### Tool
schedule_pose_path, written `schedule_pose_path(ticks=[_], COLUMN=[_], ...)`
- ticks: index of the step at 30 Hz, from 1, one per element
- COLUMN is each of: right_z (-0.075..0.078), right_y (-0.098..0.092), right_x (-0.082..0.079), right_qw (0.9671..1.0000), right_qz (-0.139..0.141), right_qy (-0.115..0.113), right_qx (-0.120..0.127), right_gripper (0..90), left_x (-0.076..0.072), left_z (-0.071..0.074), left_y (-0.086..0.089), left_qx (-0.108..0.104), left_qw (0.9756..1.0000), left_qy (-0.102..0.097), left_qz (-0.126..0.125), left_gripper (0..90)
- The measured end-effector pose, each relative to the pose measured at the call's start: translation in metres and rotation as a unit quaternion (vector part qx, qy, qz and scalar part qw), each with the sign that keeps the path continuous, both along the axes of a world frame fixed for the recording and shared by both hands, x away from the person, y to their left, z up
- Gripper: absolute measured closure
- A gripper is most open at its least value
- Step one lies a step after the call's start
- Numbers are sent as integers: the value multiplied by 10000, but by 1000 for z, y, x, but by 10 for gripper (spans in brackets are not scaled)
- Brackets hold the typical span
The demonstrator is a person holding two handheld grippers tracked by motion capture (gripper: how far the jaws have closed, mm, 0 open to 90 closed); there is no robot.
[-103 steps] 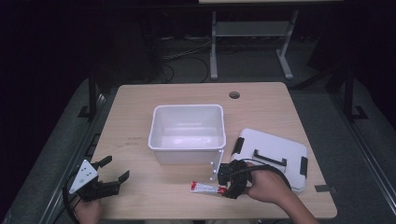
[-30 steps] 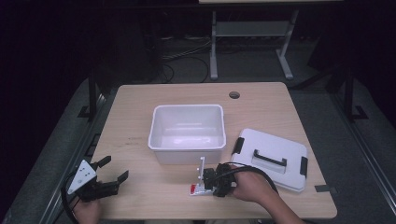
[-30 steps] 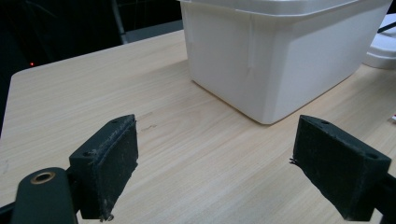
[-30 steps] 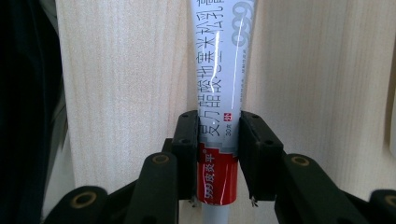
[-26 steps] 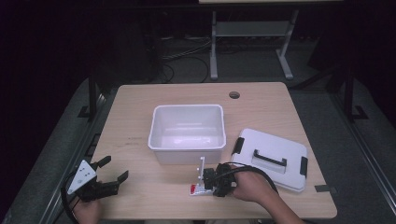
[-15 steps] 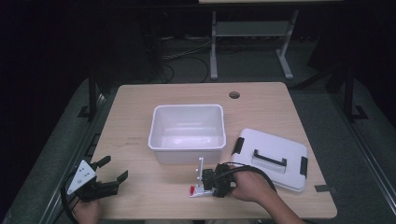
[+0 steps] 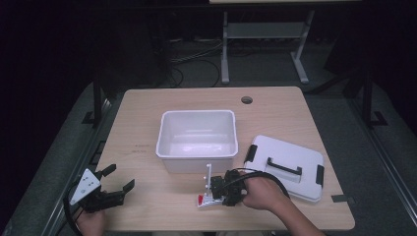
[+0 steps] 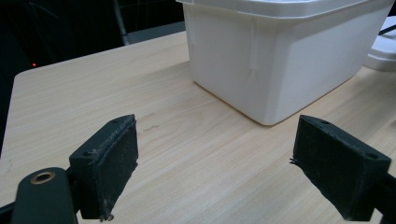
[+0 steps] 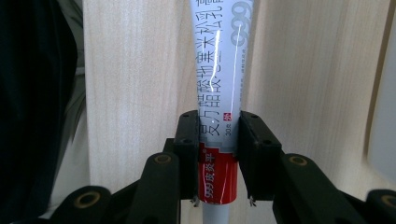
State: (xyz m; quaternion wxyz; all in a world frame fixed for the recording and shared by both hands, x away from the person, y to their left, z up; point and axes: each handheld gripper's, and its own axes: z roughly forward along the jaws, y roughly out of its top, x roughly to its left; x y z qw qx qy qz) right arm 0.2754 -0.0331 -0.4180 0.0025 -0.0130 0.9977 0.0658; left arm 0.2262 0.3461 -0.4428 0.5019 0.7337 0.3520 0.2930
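Place: you are working in what looks like a lab or recording studio, not a home.
Lighting: the room around you is dark, and the light falls on the table alone.
Table: your light wooden desk [image 7: 147,113] has a round cable hole [image 7: 247,100] near its far edge, office style.
Floor: grey carpet lies on all sides, with loose cables [image 7: 196,56] trailing at the far side.
Furniture: a metal stand [image 7: 263,37] with splayed legs sits beyond the table.
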Motion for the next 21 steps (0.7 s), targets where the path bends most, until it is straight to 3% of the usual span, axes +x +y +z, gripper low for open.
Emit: schedule_pose_path(ticks=[21], right_z=[37], right_y=[5], right_x=[7], right_qw=[9998], right_qz=[118], right_qy=[-20], right_qx=[165], right_gripper=[698], left_x=[1], left_z=[-1], left_y=[-1], left_qx=[49], left_qw=[10000], left_qy=[32], left_qz=[-42], left_gripper=[135])
